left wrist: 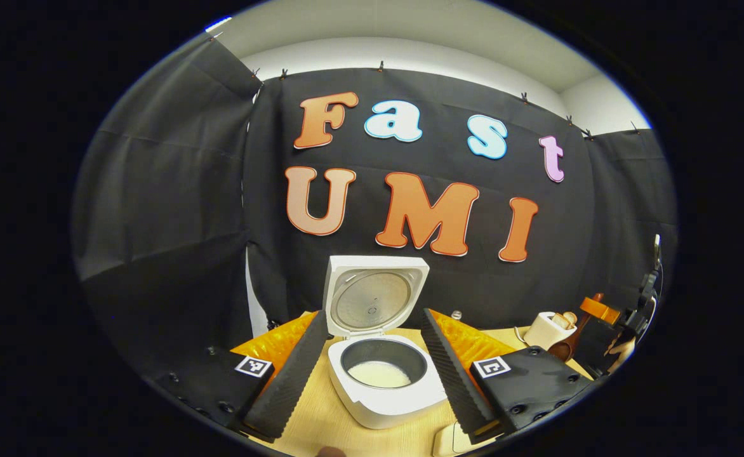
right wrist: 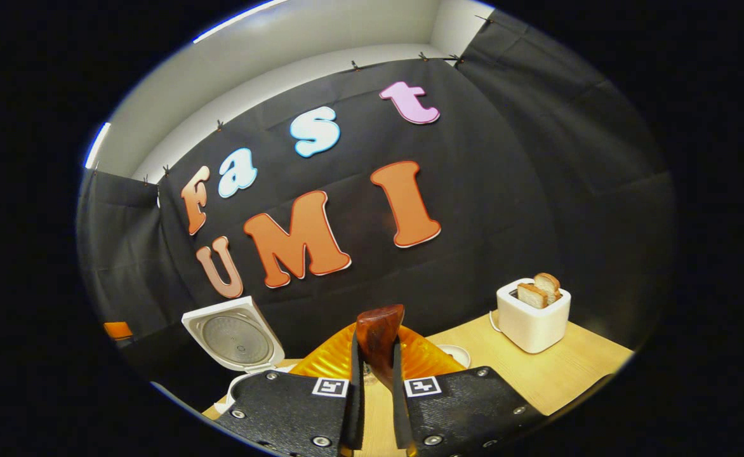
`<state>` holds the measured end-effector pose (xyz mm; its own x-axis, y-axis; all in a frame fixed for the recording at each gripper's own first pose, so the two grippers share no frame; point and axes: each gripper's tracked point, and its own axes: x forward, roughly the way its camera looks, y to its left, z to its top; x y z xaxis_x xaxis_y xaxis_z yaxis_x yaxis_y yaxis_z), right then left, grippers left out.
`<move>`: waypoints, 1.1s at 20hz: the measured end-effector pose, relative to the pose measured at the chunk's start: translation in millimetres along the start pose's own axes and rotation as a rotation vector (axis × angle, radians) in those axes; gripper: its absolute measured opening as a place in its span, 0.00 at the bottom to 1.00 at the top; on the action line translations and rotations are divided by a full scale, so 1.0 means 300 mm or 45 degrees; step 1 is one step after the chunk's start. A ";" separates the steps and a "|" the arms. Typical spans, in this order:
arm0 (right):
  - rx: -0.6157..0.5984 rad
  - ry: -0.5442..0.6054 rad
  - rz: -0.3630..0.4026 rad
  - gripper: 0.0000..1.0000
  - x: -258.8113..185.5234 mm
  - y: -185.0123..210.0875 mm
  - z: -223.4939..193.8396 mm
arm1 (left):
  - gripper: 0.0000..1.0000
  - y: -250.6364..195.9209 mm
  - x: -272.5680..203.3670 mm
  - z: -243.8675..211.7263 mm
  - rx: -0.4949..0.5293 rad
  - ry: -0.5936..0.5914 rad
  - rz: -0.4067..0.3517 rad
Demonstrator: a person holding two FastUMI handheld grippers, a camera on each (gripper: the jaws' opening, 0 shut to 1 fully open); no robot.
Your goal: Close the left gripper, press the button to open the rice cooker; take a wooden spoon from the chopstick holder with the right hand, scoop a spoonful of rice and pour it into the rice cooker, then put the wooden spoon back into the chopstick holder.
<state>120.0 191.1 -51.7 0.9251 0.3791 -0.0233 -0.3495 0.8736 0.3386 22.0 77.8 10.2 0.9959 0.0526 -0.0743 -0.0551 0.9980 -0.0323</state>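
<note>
The white rice cooker (left wrist: 385, 400) stands open on the wooden table, its lid (left wrist: 372, 295) raised and white rice in the dark inner pot (left wrist: 381, 373). My left gripper (left wrist: 373, 316) is open, its fingers spread wide on either side of the cooker and touching nothing. My right gripper (right wrist: 375, 355) is shut on the dark reddish-brown wooden spoon (right wrist: 379, 330), whose broad end sticks up between the fingers. In the left gripper view that gripper (left wrist: 629, 320) and the spoon (left wrist: 565, 346) hang at the far right, above the table. The cooker's lid (right wrist: 235, 336) sits low at the left of the right gripper view.
A white toaster (right wrist: 532, 314) with bread slices stands at the right of the table (right wrist: 562, 368); the same toaster (left wrist: 546, 330) shows beside the spoon. A small white round dish (right wrist: 456, 353) lies behind my right fingers. A white object (left wrist: 451, 439) sits at the table's near edge.
</note>
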 end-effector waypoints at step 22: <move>0.256 0.139 -0.123 0.18 0.077 -0.355 -0.496 | 1.00 -0.032 -0.056 0.010 0.097 -0.023 0.096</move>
<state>156.4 152.2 -228.2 0.9273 0.3370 -0.1627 -0.2134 0.8334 0.5099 5.9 67.5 14.7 0.9902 0.1279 -0.0559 -0.1253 0.9909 0.0484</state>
